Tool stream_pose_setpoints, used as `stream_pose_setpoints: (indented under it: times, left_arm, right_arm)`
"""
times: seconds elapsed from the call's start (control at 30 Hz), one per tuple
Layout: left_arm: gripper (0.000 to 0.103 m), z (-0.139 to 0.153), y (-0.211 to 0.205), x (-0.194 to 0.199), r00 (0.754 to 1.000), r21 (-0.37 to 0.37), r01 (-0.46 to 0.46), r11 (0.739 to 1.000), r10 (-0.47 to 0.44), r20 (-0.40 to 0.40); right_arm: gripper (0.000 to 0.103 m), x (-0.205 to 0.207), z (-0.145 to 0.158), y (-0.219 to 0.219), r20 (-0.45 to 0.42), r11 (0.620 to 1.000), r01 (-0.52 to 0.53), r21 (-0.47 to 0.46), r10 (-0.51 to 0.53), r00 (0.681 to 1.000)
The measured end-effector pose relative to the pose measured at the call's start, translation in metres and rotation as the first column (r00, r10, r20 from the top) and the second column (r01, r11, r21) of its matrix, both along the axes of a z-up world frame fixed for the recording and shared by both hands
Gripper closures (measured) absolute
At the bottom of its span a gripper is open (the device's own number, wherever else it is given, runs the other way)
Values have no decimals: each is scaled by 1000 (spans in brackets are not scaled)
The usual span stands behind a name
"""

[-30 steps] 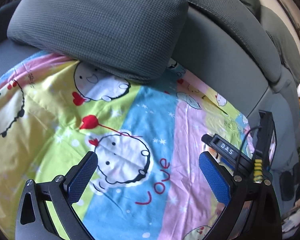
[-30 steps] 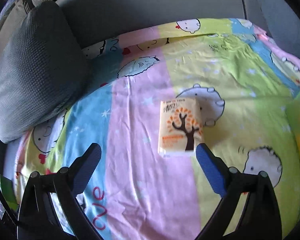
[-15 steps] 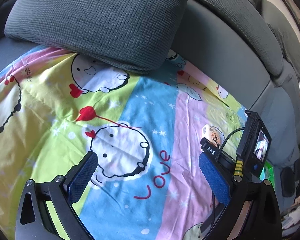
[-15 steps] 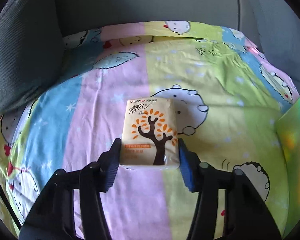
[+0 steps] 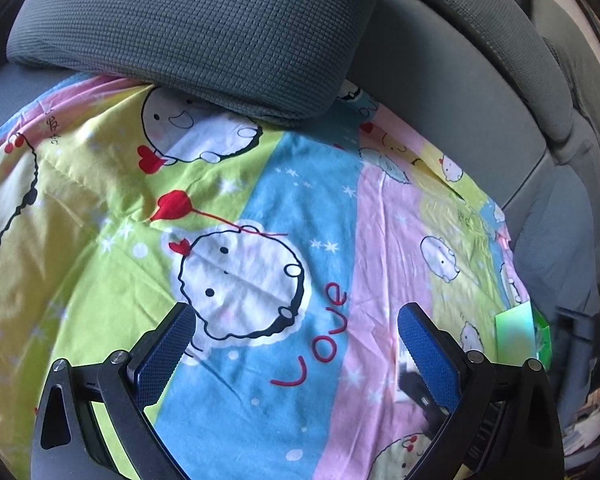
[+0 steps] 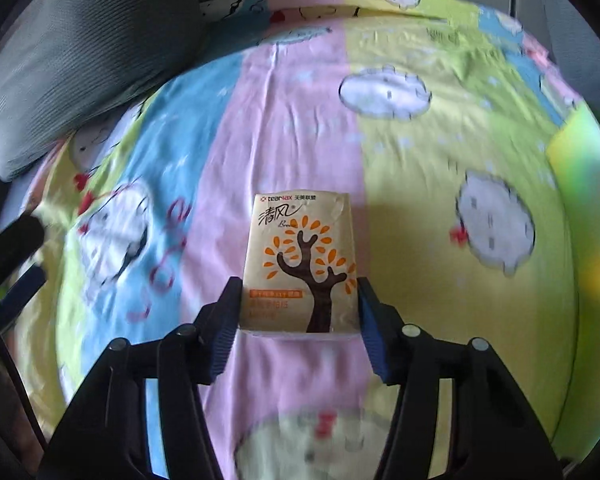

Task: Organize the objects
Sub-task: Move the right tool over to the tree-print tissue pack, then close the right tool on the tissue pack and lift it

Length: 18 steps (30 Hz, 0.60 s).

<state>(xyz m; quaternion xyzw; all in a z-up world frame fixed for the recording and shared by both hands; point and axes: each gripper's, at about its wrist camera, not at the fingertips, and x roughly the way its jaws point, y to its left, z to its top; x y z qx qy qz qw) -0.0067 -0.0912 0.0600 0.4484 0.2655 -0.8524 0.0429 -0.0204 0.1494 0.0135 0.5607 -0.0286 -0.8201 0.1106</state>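
A tan tissue pack [image 6: 300, 264] with an orange-leaved tree print is clamped between the blue pads of my right gripper [image 6: 298, 308], held above the cartoon-print sheet [image 6: 292, 120]. My left gripper [image 5: 296, 344] is open and empty, hovering over the same sheet [image 5: 300, 208] near the word "Love". A shiny green packet [image 5: 520, 332] lies at the sheet's right edge in the left wrist view and shows at the far right of the right wrist view [image 6: 584, 208].
A grey cushion [image 5: 196, 36] lies on the sheet's far edge against the grey sofa back [image 5: 460, 92]; it shows at the upper left in the right wrist view [image 6: 72, 64]. The left gripper's body [image 6: 8, 248] shows at the left edge.
My right gripper closed on the tissue pack and lifted it off the sheet. It left the left wrist view, which shifted slightly; the left gripper stayed open.
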Motion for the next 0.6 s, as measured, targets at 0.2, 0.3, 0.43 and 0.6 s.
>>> stream_pose_setpoints:
  times: [0.2,0.3,0.43,0.6]
  left_arm:
    - [2,-9,11,-6,998,38,52,998,-53,35]
    - [2,-12,23,-8,994,85,100,991,-104,41]
    - [2,-14,46,-10,982,127,178,976,-185,44]
    - [2,-17,72,-13,960,172,267,948,-278,43]
  right_arm:
    - [19,10,29,30,-91,996,18,-85,-26,996]
    - [19,8,33,45,-94,978,30,-204,-50,994]
    - [39,2,28,58,-76,956,69,-285,-95,993]
    - [49,-7,19,65,-4,900,131,-416,-146,989]
